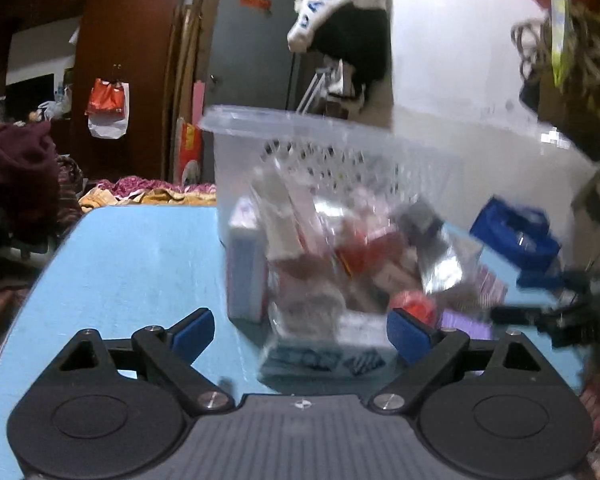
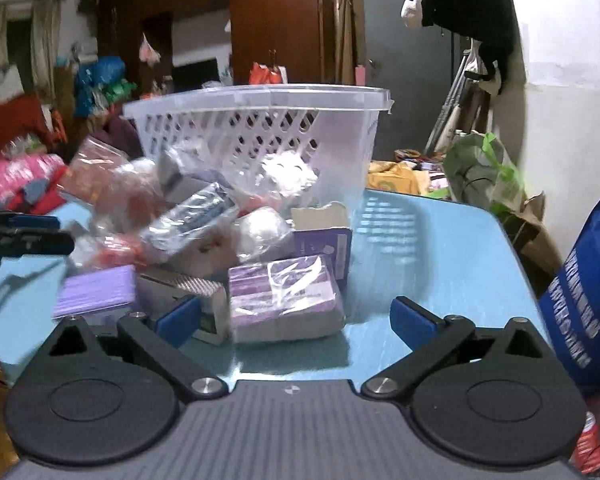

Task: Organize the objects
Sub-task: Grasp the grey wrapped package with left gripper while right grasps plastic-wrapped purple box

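Two grippers are seen over a blue table [image 2: 440, 248], each with jaws spread wide and nothing held: the left gripper [image 1: 300, 330] and the right gripper [image 2: 296, 316]. A heap of boxes and plastic-wrapped packs [image 2: 204, 236] is piled on the table against the front of a clear basket [image 2: 260, 120], with a purple wrapped pack [image 2: 284, 300] lying between the right gripper's fingers, not gripped. A blue bag [image 2: 588, 292] is seen at the table's right edge

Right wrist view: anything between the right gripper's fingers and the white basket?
Yes. A plastic-wrapped purple box lies just ahead of the open right gripper, with a purple carton behind it, against the basket.
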{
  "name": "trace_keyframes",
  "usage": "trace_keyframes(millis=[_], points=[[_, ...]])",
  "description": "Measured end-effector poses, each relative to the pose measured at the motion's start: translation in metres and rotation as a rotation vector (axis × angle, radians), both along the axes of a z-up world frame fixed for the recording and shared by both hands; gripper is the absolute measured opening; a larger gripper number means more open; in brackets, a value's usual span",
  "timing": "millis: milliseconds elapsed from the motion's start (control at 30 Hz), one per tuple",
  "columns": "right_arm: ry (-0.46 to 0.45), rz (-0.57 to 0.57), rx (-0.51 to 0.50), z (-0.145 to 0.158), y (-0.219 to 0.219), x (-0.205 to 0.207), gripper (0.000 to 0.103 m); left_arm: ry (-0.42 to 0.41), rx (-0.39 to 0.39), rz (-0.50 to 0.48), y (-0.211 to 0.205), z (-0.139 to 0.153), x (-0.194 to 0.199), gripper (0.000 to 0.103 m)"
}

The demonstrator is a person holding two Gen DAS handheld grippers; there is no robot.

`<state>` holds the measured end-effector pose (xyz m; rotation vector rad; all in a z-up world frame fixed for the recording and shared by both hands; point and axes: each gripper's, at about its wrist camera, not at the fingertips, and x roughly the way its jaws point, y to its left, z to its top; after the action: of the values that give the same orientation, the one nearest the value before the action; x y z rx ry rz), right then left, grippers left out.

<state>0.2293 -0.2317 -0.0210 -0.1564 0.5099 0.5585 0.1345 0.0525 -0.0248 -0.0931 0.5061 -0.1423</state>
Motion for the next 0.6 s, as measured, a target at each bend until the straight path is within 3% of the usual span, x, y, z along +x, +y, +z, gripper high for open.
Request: trace_keyframes(millis=[133, 233, 400, 500, 533, 567, 600], points=[[0.048, 0.027, -0.034, -0.005, 0.008, 0.012, 0.095, 0.023, -0.044, -0.014, -0.003, -0.005, 0.006, 0.096], [0.056, 0.033, -0.029, -0.012, 0.002, 0.006, 0.093, 0.020, -0.033, -0.016, -0.008, -0.006, 0.006, 0.096], [0.060, 0.026, -0.037, -0.016, 0.002, 0.004, 0.071, 0.024, -0.008, -0.048, -0.014, -0.013, 0.002, 0.096], [0.027, 0.027, -0.010, -0.016, -0.002, -0.002, 0.071, 0.027, -0.031, -0.050, -0.014, -0.016, 0.002, 0.095], [0.010, 0.021, 0.005, -0.014, -0.004, -0.003, 0.071, 0.014, -0.032, -0.053, -0.013, -0.017, 0.000, 0.093], [-0.005, 0.015, 0.024, -0.013, -0.007, -0.005, 0.071, 0.009, -0.027, -0.047, -0.013, -0.017, -0.001, 0.083], [-0.014, 0.010, 0.044, -0.013, -0.010, -0.006, 0.071, 0.009, -0.019, -0.030, -0.014, -0.018, -0.002, 0.066]])
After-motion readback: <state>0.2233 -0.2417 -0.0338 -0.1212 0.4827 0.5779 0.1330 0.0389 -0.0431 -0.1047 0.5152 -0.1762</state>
